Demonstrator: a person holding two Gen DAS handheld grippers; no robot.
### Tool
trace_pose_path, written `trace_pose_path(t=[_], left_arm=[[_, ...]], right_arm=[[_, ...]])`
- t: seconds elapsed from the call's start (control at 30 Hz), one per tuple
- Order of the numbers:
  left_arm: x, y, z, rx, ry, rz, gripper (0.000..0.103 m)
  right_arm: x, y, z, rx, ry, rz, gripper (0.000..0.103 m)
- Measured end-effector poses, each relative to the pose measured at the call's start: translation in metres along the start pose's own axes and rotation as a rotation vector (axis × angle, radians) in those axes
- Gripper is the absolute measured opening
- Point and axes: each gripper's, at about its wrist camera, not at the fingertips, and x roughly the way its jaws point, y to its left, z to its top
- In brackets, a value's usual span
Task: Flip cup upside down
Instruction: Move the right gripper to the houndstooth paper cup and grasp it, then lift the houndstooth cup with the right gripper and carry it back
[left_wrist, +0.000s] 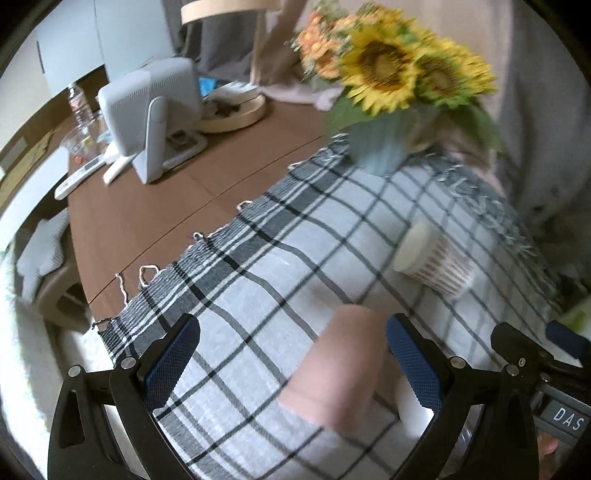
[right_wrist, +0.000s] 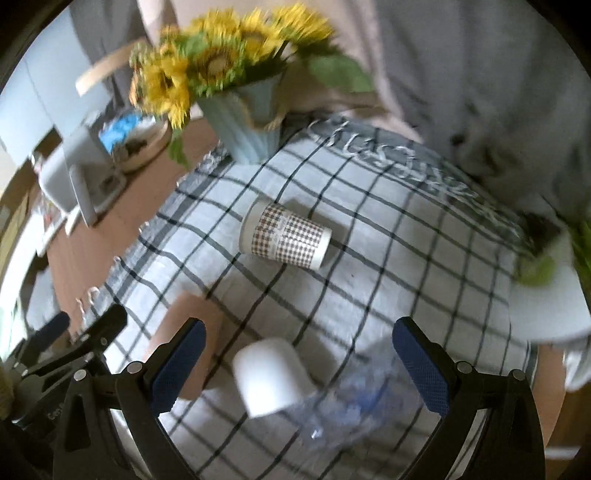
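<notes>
A brown-checked paper cup (right_wrist: 285, 239) lies on its side on the plaid cloth (right_wrist: 388, 258); in the left wrist view it (left_wrist: 432, 262) lies at the right with its mouth toward me. A pink cup (left_wrist: 336, 369) lies on its side between my left gripper's (left_wrist: 291, 365) open fingers. In the right wrist view a white cup (right_wrist: 271, 374) lies on its side with a clear plastic cup (right_wrist: 354, 398) beside it, both between my right gripper's (right_wrist: 299, 369) open fingers. Neither gripper holds anything.
A pale blue vase of sunflowers (left_wrist: 384, 147) stands at the cloth's far edge. The brown table (left_wrist: 192, 192) carries a white device on a stand (left_wrist: 147, 110), a round wooden tray (left_wrist: 232, 110), a bottle (left_wrist: 79, 107) and a remote. A white plate with greens (right_wrist: 550, 291) sits at the right.
</notes>
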Motion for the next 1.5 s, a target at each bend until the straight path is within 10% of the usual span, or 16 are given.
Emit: trace_pose_path(t=[0.77,0.97,1.17,1.5], left_arm=[[0.098,-0.032,0.041,0.06,0.114,0.326,0.102],[0.106,-0.037,0.045,0.085,0.113,0.317,0.102],[0.103,-0.045,0.049,0.11,0.094,0.286,0.102],[0.073,-0.04,0.046,0.156,0.029,0.192,0.102]], right_arm=[[0.147,0.038,0.098,-0.472,0.337,-0.026,0.101],[0.167,0.033,0.104,-0.459,0.388,0.009,0.095],[0.178,0.025,0.105,-0.436,0.414,0.052,0.068],[0.136,0.014,0.101,-0.3,0.293,0.08,0.063]])
